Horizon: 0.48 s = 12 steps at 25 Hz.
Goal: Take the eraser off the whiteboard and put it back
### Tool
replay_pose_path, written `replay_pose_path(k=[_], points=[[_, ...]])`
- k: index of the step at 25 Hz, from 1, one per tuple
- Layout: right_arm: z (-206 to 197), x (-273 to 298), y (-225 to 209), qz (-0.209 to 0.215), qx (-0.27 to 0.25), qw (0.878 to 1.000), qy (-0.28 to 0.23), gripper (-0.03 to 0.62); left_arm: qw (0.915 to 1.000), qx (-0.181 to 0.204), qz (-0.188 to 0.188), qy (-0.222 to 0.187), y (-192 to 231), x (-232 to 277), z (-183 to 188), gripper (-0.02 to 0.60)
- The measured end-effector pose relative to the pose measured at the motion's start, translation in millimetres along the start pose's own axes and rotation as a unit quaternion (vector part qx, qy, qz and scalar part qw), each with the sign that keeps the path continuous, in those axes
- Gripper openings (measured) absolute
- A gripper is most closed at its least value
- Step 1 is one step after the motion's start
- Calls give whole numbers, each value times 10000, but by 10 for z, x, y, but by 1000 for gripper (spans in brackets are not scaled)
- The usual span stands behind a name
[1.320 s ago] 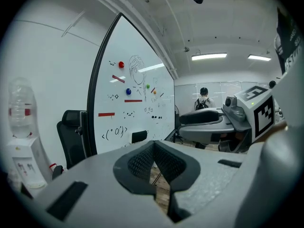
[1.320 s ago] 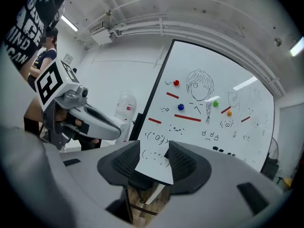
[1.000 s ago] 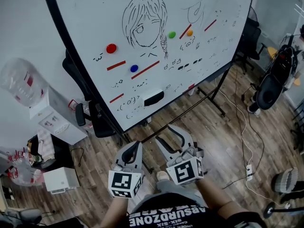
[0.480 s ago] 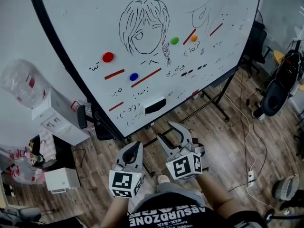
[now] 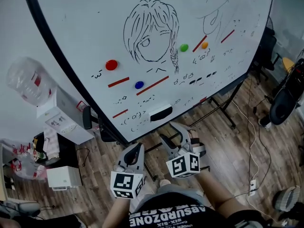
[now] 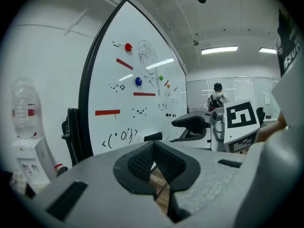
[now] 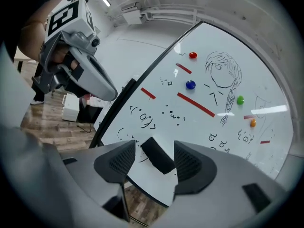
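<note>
The black eraser (image 5: 160, 113) sticks low on the tilted whiteboard (image 5: 95, 27), below the drawn head. My right gripper (image 5: 175, 133) points up at it from just beneath, a short way off. In the right gripper view the eraser (image 7: 159, 156) shows in the gap between the jaws of the right gripper (image 7: 154, 151), which are opening; the pads do not touch it. My left gripper (image 5: 134, 150) hangs beside it to the left, lower and farther from the board. The left gripper (image 6: 154, 148) has its pads together and nothing between them; the eraser (image 6: 153, 137) lies ahead of it.
Red (image 5: 111, 64), blue (image 5: 139, 85), green (image 5: 184, 47) and orange (image 5: 204, 45) magnets sit on the board. A water dispenser (image 5: 57, 118) stands at left, the board's stand legs (image 5: 223, 106) and cables (image 5: 251, 141) at right, an office chair (image 5: 282, 103) beyond.
Both grippers have drawn closer to the whiteboard, the right one nearer to the eraser. The right jaws stand a little wider apart.
</note>
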State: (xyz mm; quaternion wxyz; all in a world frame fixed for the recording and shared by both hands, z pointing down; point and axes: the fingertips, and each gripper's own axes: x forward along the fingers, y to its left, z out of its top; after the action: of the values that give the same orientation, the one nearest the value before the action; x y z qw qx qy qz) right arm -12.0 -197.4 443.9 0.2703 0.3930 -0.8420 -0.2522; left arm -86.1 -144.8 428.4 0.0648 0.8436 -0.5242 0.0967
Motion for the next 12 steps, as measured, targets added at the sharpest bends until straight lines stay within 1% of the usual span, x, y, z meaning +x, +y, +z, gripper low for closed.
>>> replay_pose_path(k=[5,12], points=[[-110,220,-18,76,-207,9997,82,230,10000,-21,87,41,65,113,-12,6],[-295,491,-28,90,-667,9975,200,233,9997,-29,239,55,191,229,4,6]])
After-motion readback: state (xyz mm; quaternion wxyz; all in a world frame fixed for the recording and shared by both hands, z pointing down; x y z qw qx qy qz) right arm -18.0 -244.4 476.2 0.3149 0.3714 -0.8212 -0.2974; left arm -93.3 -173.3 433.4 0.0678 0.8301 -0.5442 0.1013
